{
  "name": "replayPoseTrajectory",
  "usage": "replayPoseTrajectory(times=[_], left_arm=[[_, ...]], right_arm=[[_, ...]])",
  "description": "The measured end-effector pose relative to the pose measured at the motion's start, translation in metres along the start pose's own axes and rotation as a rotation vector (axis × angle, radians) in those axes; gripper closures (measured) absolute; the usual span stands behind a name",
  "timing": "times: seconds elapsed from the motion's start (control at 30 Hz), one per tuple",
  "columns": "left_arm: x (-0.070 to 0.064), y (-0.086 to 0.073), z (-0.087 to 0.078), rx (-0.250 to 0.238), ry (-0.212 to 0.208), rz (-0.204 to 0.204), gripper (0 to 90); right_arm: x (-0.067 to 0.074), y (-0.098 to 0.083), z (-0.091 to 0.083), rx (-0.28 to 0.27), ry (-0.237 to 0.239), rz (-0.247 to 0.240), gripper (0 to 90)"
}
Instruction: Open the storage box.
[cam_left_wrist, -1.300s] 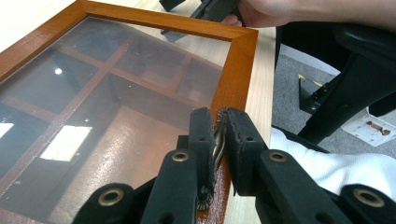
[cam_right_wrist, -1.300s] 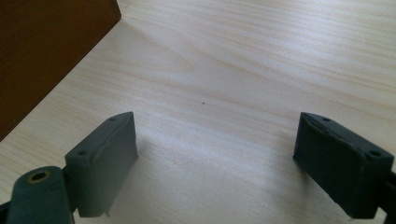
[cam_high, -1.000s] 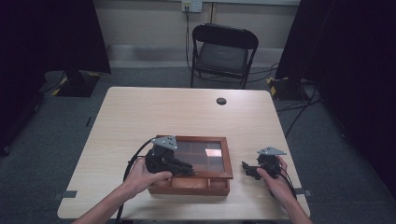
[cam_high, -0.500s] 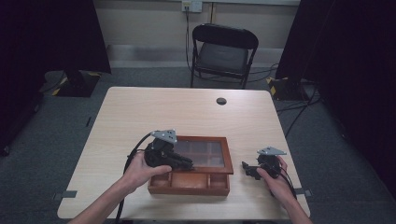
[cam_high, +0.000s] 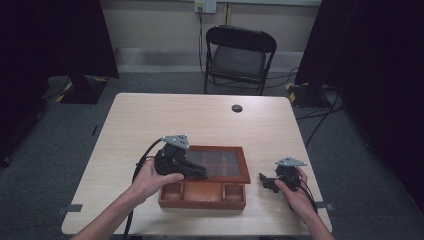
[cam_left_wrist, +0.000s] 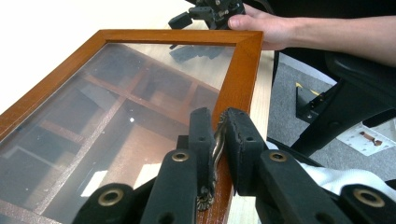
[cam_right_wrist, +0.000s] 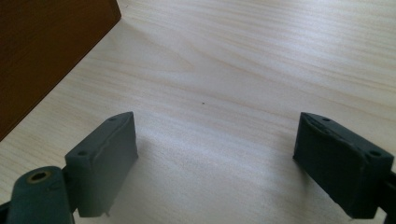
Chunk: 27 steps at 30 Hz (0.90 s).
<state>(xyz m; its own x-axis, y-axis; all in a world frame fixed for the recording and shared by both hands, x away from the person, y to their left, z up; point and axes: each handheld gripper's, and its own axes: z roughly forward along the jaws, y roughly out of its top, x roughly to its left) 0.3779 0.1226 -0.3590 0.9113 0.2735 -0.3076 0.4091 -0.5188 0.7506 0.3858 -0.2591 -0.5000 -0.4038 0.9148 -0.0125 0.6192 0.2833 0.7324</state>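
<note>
A brown wooden box (cam_high: 202, 196) stands near the table's front edge, its front compartments uncovered. Its glass-paned lid (cam_high: 220, 162) is tilted up at the front. My left gripper (cam_high: 201, 173) is shut on a small brass handle (cam_left_wrist: 214, 154) at the front rail of the lid frame (cam_left_wrist: 238, 70); inner dividers show through the glass. My right gripper (cam_high: 263, 181) rests on the table to the right of the box, open, with bare tabletop between its jaws (cam_right_wrist: 215, 140). The box's side wall (cam_right_wrist: 46, 56) lies at its upper left. The right gripper (cam_left_wrist: 205, 9) also appears beyond the lid.
A light wooden table (cam_high: 200, 125) carries a small dark round object (cam_high: 237, 108) near its far edge. A black folding chair (cam_high: 240, 55) stands behind the table. Cables trail over the grey floor at both sides, and dark curtains hang left and right.
The lid's front edge has risen with my left gripper, uncovering the box's front compartments. The right gripper has stayed where it was.
</note>
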Motion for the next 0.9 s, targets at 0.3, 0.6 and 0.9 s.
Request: replayPoseTrajectory(times=[0.3, 0.6, 0.9], left_arm=[[0.000, 0.002, -0.003, -0.020, 0.011, -0.007, 81.1], [0.003, 0.010, -0.007, -0.026, 0.012, -0.008, 81.2], [0.004, 0.014, -0.010, -0.048, 0.023, -0.008, 81.1]], right_arm=[[0.000, 0.000, 0.000, 0.000, 0.000, 0.002, 12.7], [0.000, 0.000, 0.000, -0.001, 0.000, 0.003, 12.7], [0.000, 0.000, 0.000, -0.001, -0.001, 0.002, 12.7]])
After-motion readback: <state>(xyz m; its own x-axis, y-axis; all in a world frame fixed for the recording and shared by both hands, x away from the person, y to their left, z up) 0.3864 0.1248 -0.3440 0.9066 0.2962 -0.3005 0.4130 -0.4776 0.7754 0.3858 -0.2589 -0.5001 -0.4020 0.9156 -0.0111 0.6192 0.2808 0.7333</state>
